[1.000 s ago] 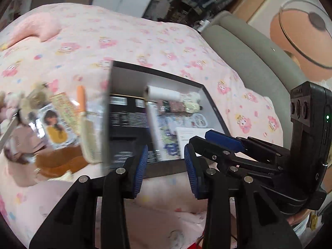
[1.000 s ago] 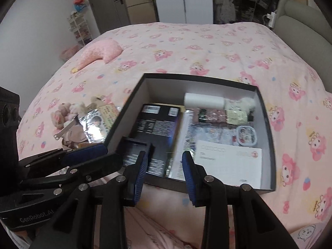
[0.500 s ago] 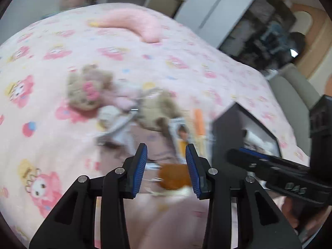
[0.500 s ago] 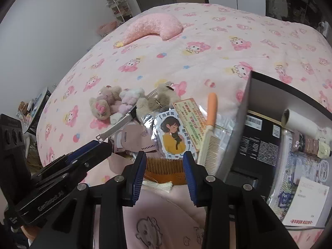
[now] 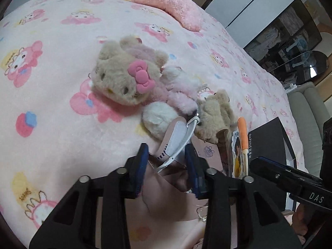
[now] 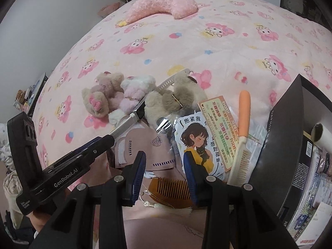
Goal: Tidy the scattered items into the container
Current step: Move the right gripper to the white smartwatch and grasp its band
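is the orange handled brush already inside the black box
No, the orange-handled brush lies on the bedspread against the outer wall of the black box.

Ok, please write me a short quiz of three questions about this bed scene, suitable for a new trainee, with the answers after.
1. True or false: the left gripper is open, its fingers on either side of a white strap.
2. Which item lies nearest the black box?
A. the plush with the pink bow
B. the orange-handled brush
C. the pink moon-shaped cushion
3. Fill in: the brown comb lies just ahead of the ____ gripper.

Key: 1 true; 2 B; 3 right.
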Demonstrator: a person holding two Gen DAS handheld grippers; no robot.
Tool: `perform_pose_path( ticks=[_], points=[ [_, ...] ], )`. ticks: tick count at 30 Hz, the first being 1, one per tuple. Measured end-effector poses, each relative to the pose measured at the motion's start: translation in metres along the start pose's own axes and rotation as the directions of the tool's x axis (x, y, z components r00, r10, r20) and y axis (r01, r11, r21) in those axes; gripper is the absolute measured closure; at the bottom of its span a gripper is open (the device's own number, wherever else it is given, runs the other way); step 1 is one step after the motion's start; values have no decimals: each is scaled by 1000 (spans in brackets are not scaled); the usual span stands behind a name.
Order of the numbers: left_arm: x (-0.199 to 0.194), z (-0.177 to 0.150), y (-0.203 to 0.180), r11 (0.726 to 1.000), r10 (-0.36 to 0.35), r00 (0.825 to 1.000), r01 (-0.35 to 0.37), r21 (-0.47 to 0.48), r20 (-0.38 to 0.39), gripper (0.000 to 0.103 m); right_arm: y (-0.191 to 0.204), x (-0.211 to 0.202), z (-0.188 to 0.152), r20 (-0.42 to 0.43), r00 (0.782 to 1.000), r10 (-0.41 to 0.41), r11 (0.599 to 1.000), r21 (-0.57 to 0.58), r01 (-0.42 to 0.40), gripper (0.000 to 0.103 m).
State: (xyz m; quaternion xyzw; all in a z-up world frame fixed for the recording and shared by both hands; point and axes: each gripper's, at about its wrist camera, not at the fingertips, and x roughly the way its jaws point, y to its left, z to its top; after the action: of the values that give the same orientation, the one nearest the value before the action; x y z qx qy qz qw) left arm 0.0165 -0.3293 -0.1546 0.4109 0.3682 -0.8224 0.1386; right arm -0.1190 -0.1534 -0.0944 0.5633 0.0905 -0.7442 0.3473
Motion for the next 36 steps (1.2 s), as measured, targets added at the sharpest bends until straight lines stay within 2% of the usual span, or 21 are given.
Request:
perform_pose_path(
  ticks=[2, 4, 6, 11, 14, 15, 18, 19, 21, 23, 25, 26, 28, 29, 32, 33, 34, 36],
  points=[
    [-9, -2, 2, 999, -34, 999, 34, -14, 25, 99, -1, 6, 1, -18, 1000, 8, 1000, 5, -8, 69],
    [-23, -6, 7, 995, -92, 995, 94, -41, 44, 100, -1, 11, 3, -33, 999, 16, 1000, -1, -16, 69],
    [-39, -10, 18, 989, -120, 991, 125, -79, 62, 101, 1, 12, 7, -38, 999, 27, 1000, -10, -27, 69],
    [-69, -18, 67, 961, -127, 984, 153, -229, 124, 100, 8, 19, 20, -65, 984, 164, 987, 16, -163, 66],
    [-60, -15, 87, 958, -41, 994, 68, -277, 105, 99, 14, 35, 28, -108, 969, 220, 975, 37, -217, 64],
    [-57, -14, 90, 956, -38, 994, 66, -287, 103, 99, 18, 40, 31, -117, 968, 221, 975, 35, -219, 64],
    [-56, -14, 94, 945, -71, 988, 110, -309, 134, 91, 29, 56, 40, -149, 969, 198, 980, 2, -200, 64],
    [-55, -14, 91, 945, -94, 987, 130, -301, 131, 84, 32, 63, 42, -162, 970, 182, 982, -14, -186, 64],
    [-48, -14, 89, 940, -139, 985, 165, -297, 106, 81, 35, 75, 46, -191, 968, 162, 985, -20, -169, 64],
    [-38, -13, 88, 941, -133, 987, 154, -301, 91, 80, 35, 90, 50, -227, 957, 182, 983, 6, -186, 64],
    [-27, -8, 94, 938, -107, 990, 132, -320, 92, 77, 35, 99, 52, -230, 956, 184, 983, 18, -185, 64],
    [-20, -6, 100, 930, -102, 992, 123, -347, 80, 73, 35, 101, 54, -220, 959, 177, 984, 23, -176, 64],
    [-10, -6, 110, 901, -152, 987, 163, -403, 58, 72, 31, 101, 56, -191, 962, 195, 981, 53, -188, 64],
    [-8, -7, 112, 893, -166, 983, 181, -413, 71, 72, 27, 101, 57, -178, 962, 209, 977, 72, -199, 64],
    [-8, -7, 107, 902, -157, 982, 187, -388, 110, 78, 21, 105, 62, -157, 957, 243, 967, 115, -227, 64],
    [-8, -5, 105, 901, -161, 979, 198, -386, 125, 85, 21, 106, 64, -146, 957, 250, 964, 125, -233, 64],
    [-10, -3, 105, 899, -161, 977, 203, -388, 139, 95, 22, 106, 65, -133, 957, 257, 962, 131, -240, 64],
    [-18, 2, 105, 897, -136, 974, 199, -394, 182, 96, 24, 102, 67, -96, 959, 265, 959, 132, -252, 64]
  ],
)
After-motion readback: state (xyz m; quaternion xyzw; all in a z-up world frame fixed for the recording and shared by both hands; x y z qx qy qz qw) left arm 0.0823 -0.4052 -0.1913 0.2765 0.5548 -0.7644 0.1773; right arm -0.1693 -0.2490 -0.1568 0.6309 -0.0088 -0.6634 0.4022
